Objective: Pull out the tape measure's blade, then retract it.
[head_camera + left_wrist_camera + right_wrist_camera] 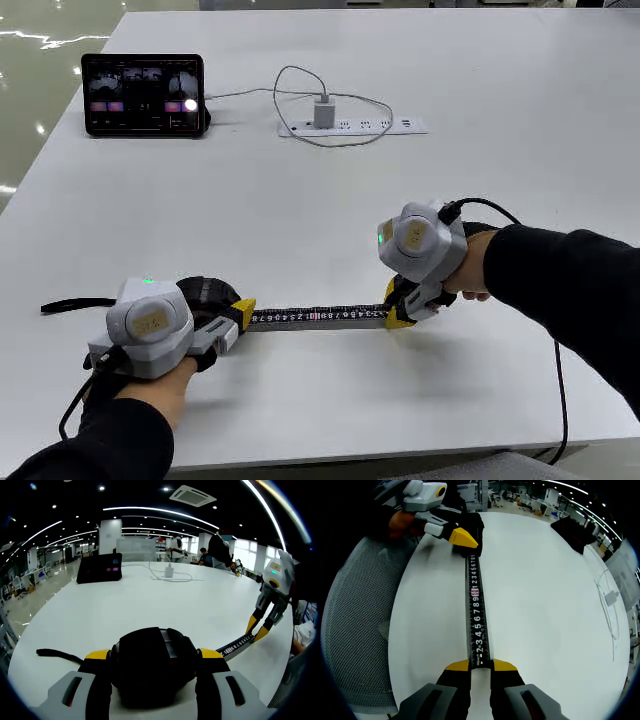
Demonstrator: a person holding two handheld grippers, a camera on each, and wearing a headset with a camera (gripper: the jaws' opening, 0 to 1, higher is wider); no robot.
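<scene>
1. Gripping the tape measure case point(205, 295) on both sides, the jaws of the left gripper point(152, 655) are clenched; the right gripper point(481, 666) pinches the blade point(474, 610) at its free end.
2. Risk: an abrupt release could whip the springy blade back; the slick strip may slip from the yellow jaws.
3. Case: black, rounded. Blade: thin, dark, numbered, spanning between both jaws along the smooth white counter point(300, 200).

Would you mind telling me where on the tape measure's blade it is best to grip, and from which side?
Grip the blade at its free end, where the right gripper holds it. Come in along its length, facing the case, fingers either side. It is a thin flat strip lying on the table, so the end probably gives the surest hold.
</scene>
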